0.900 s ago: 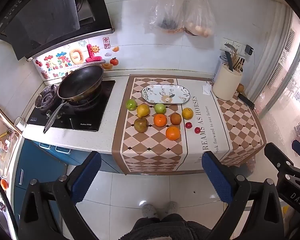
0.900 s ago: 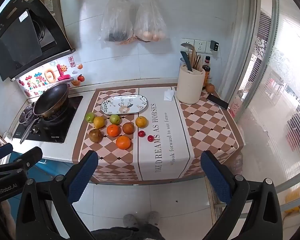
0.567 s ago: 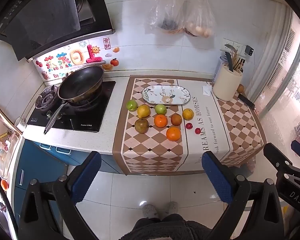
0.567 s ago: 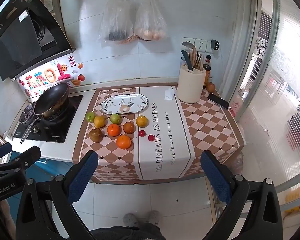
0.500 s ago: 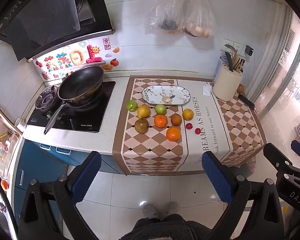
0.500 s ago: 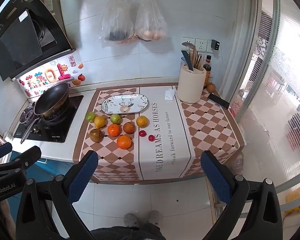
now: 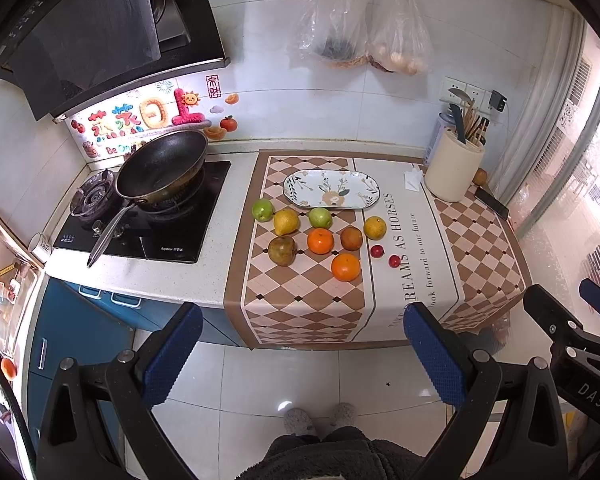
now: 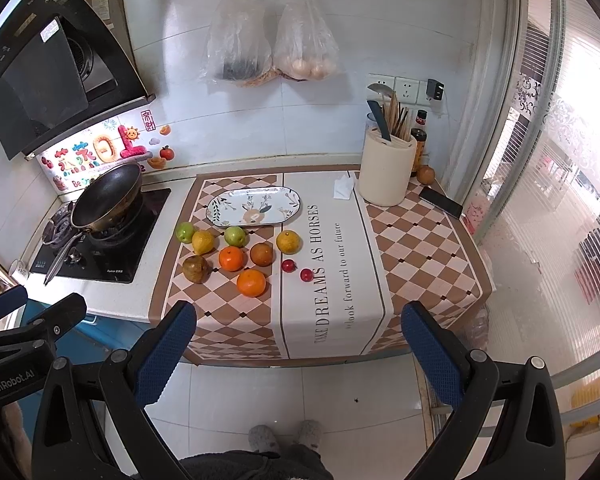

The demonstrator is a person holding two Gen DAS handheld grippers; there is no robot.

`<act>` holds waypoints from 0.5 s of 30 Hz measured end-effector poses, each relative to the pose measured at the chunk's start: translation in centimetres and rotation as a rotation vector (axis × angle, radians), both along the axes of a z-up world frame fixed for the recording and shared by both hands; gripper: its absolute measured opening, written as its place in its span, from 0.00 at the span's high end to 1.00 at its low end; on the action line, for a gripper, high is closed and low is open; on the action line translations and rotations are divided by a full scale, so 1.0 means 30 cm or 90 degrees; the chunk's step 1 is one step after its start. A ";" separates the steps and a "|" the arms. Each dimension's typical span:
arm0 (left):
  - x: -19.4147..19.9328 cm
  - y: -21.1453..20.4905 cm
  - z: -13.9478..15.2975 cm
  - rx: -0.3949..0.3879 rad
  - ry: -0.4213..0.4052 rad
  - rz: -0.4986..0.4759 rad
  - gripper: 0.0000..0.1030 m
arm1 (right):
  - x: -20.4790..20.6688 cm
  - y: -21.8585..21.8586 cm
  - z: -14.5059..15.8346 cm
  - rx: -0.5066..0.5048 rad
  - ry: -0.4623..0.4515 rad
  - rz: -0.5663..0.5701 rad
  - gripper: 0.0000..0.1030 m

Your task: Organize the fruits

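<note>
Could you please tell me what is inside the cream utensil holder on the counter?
The cream utensil holder shows a dark knife handle, wooden chopsticks and a metal ladle sticking out. Their lower ends are hidden by its wall.

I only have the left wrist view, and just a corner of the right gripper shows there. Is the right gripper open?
Observer: Yes. The right gripper is wide open, with nothing between its pads.
Operator: What's behind the holder with the utensils?
Observer: Two dark bottles stand behind the holder, near the wall.
Operator: Any marking on the side of my left gripper?
Observer: Yes. The side of the left gripper carries a label that reads GenRobot.AI.
</note>
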State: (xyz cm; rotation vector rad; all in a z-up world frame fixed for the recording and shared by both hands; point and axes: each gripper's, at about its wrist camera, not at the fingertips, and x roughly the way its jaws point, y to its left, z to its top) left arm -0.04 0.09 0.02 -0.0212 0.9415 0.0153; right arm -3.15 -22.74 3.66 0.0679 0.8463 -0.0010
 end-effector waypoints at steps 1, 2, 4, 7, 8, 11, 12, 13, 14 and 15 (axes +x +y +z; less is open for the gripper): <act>0.001 -0.001 0.000 0.000 0.000 0.000 0.00 | -0.002 -0.004 0.005 0.000 0.000 0.001 0.00; 0.001 -0.001 -0.001 0.001 0.000 0.000 0.00 | -0.003 -0.003 0.005 0.000 0.000 0.001 0.00; 0.000 0.000 0.000 -0.001 0.000 0.000 0.00 | -0.001 -0.003 0.007 0.001 0.000 0.001 0.00; 0.001 -0.001 0.000 0.000 0.000 -0.001 0.00 | -0.004 0.002 0.011 0.000 -0.001 0.003 0.00; 0.000 -0.001 0.000 0.000 -0.001 -0.001 0.00 | -0.006 0.005 0.013 0.000 -0.002 0.004 0.00; 0.001 -0.001 -0.001 0.000 0.000 -0.001 0.00 | -0.014 0.013 0.018 0.000 -0.005 0.007 0.00; 0.001 -0.001 -0.001 0.000 0.000 -0.001 0.00 | -0.016 0.016 0.020 0.000 -0.006 0.007 0.00; 0.001 -0.001 -0.001 0.000 0.000 -0.002 0.00 | -0.018 0.017 0.022 0.001 -0.006 0.007 0.00; 0.001 -0.001 -0.001 0.000 0.000 -0.002 0.00 | -0.021 0.022 0.024 0.001 -0.007 0.007 0.00; 0.001 -0.001 -0.001 0.000 0.000 -0.001 0.00 | -0.018 0.021 0.025 0.000 -0.007 0.007 0.00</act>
